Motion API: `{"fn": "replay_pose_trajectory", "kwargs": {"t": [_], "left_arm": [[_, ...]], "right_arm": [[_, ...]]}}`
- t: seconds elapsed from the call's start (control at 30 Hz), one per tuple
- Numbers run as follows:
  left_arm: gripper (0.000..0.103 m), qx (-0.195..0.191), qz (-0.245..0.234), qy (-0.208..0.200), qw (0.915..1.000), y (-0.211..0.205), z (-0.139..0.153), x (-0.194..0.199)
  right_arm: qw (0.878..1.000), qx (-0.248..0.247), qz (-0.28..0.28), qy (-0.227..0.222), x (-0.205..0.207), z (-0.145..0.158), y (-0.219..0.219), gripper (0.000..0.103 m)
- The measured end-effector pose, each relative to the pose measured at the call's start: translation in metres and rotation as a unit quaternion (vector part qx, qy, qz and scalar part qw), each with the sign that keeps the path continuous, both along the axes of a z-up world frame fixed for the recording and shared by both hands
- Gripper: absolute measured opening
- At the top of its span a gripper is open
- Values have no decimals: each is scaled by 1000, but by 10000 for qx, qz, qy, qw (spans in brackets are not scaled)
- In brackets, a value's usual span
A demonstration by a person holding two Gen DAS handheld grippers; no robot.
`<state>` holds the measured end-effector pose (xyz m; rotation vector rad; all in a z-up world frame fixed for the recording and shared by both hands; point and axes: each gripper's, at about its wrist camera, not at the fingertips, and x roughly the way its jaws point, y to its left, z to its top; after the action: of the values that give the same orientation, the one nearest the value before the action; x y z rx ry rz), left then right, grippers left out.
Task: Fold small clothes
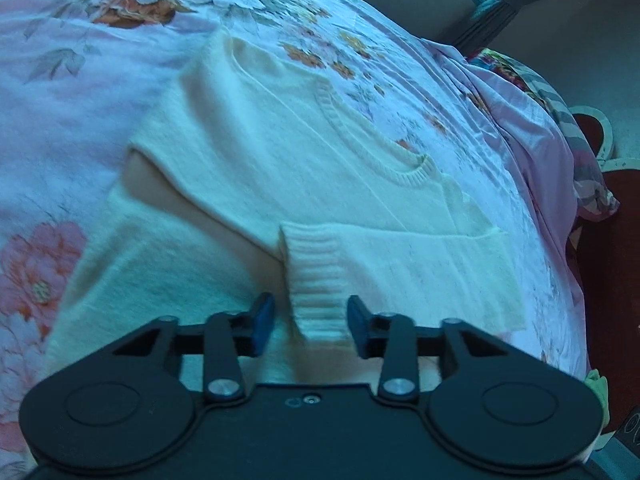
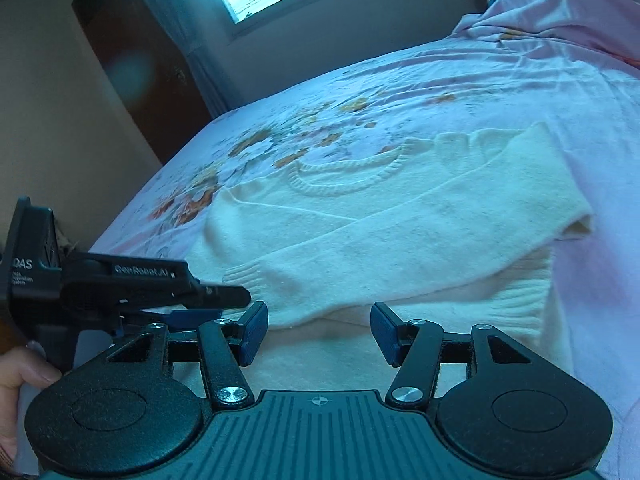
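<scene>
Nearest to you, in the left wrist view, your left gripper (image 1: 310, 326) has the ribbed cuff (image 1: 316, 284) of one sleeve between its blue pads; a narrow gap shows on each side of the cuff, so I judge the jaws as not yet pressing, though the picture is a little blurred there and I cannot be fully sure. This cuff belongs to the cream sweater (image 1: 288, 152), which lies flat on the flowered bedsheet (image 1: 60, 112), with its round neckline (image 1: 372, 148) pointing away to the right and the sleeve already laid across the body. Moving to the right wrist view, you see the left gripper again at the left edge, coming in low from the side over the sleeve end, with a hand (image 2: 16, 384) on its handle. Further right, your right gripper (image 2: 318, 334) hovers above the lower part of the sweater with its jaws apart and nothing between them. At the far right is the broad ribbed hem (image 2: 524, 300). About handling: the knit looks soft, light and a bit stretchy, so it will sag and drag if you lift it by one point only. It is not fragile and not slippery, but a thin pinch can pull the loops out of shape. I advise you to take hold on the ribbed parts, the cuff and the hem, because they are thicker and give the pads more to bite. Take both layers together at the hem, otherwise the fold may open again.
</scene>
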<state>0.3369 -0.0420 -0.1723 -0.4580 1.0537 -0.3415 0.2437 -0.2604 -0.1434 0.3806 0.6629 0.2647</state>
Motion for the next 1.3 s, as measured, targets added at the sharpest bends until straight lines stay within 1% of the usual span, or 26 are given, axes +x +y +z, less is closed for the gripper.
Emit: {"fn": "replay_pose_trajectory", "kwargs": {"t": [0.03, 0.07, 0.13, 0.2, 0.23, 0.27, 0.33, 0.4, 0.47, 0.57, 0.63, 0.67, 0.73, 0.8, 0.87, 0.9, 0.93, 1.0, 1.07, 1.1, 1.13, 1.17, 1.2, 1.23, 1.3], "left_arm": [[12, 8, 14, 4, 10000, -3, -1, 0], [6, -27, 40, -23, 10000, -4, -1, -1], [5, -96, 117, -224, 9996, -6, 10, -2], [5, -210, 163, -559, 9981, -5, 30, -3], [2, -276, 222, -767, 9964, -2, 43, -3], [3, -326, 270, -928, 9948, 1, 54, -2], [2, -392, 427, -1155, 9916, 12, 70, -2], [2, -329, 580, -1314, 9891, 27, 77, -7], [3, -180, 729, -1269, 9891, 40, 69, -12], [2, -14, 857, -869, 9925, 55, 40, -16], [2, 151, 864, -707, 9936, 60, 24, -19], [3, 135, 924, -635, 9936, 63, 19, -21], [2, 33, 1068, -644, 9922, 71, 17, -25], [2, 49, 1116, -718, 9911, 75, 20, -27], [2, 111, 1085, -712, 9915, 74, 18, -30], [2, 174, 1088, -719, 9913, 74, 17, -33], [0, 173, 1108, -693, 9913, 75, 15, -35], [0, 205, 1149, -596, 9914, 77, 9, -38], [0, 202, 1055, -449, 9932, 76, 3, -37], [0, 138, 1034, -408, 9937, 76, 3, -37], [7, 76, 1028, -453, 9936, 76, 6, -38], [23, 65, 989, -507, 9938, 75, 10, -38], [29, 109, 937, -537, 9941, 72, 12, -37], [36, 138, 882, -521, 9946, 69, 13, -35], [43, 53, 890, -480, 9949, 67, 12, -30]], "right_arm": [[10000, -9, -51, -9, -4, 1, -3, 57], [9999, -51, -120, -23, -6, 2, -5, 57], [9993, -217, -278, -102, -12, 5, -10, 57], [9956, -614, -670, -248, -17, 8, -15, 57], [9929, -771, -847, -306, -17, 9, -19, 57], [9897, -952, -1022, -301, -15, 10, -22, 57], [9835, -1248, -1303, -152, -6, 6, -33, 57], [9776, -1422, -1551, 30, 4, 0, -44, 57], [9719, -1592, -1725, 189, 13, -7, -53, 57], [9691, -1740, -1727, 289, 25, -15, -59, 57], [9720, -1684, -1616, 281, 31, -16, -60, 57], [9734, -1614, -1598, 316, 35, -16, -60, 57], [9756, -1423, -1656, 211, 38, -10, -63, 57], [9756, -1315, -1753, 102, 43, -4, -68, 57], [9763, -1153, -1821, 195, 55, -4, -75, 57], [9746, -1106, -1927, 284, 64, -4, -80, 57], [9734, -1034, -2014, 356, 69, -4, -85, 57], [9732, -804, -2084, 549, 79, -10, -95, 57], [9730, -831, -1967, 877, 87, -19, -97, 57], [9741, -900, -1903, 823, 86, -18, -95, 57], [9754, -875, -1889, 727, 84, -14, -95, 57], [9757, -831, -1921, 642, 81, -11, -96, 57], [9754, -811, -1958, 610, 79, -10, -97, 57], [9757, -779, -1954, 615, 78, -9, -96, 57], [9768, -729, -1908, 636, 75, -9, -94, 57]]}}
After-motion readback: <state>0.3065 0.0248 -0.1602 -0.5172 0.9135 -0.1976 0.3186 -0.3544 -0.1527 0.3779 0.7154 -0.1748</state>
